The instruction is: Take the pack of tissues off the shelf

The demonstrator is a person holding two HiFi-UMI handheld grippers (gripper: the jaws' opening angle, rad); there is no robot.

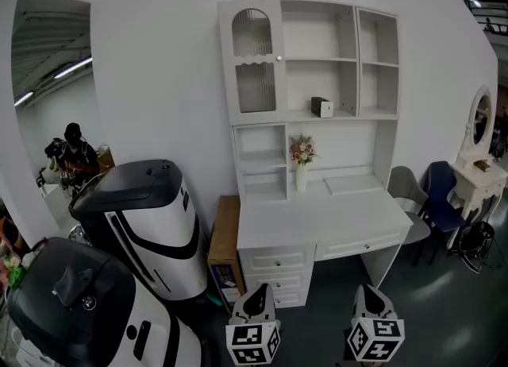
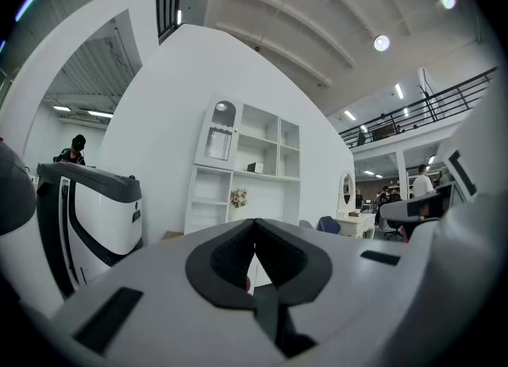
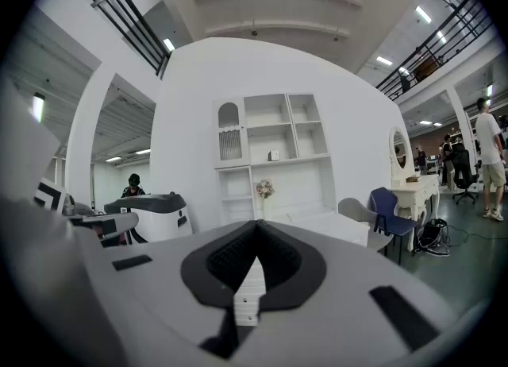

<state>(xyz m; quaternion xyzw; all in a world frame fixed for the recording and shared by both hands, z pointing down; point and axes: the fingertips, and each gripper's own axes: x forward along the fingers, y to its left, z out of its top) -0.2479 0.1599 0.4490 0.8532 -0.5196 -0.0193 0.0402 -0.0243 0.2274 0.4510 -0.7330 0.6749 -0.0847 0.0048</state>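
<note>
Small dark-and-white boxy pack of tissues [image 1: 321, 107] is sitting on the white wooden shelf [image 1: 298, 117] at 12 o'clock, above the white worktop [image 1: 317, 218]. Left gripper [image 1: 256, 294] and right gripper [image 1: 371, 292] are hovering at 6 o'clock — both clenched, empty, well apart from it.

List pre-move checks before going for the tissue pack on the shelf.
1. Tissue pack in sight, sitting on the open shelf: ok.
2. No door or clutter in front of the pack: ok.
3. Left claw open for a grasp: not ok, shut and empty.
4. Right claw open for a grasp: not ok, shut and empty.
5. Claws near the shelf: not ok, both sit low, well short of the desk.
6. Flower vase clear of the pack: ok, it stands a level below, on the desk.
</note>
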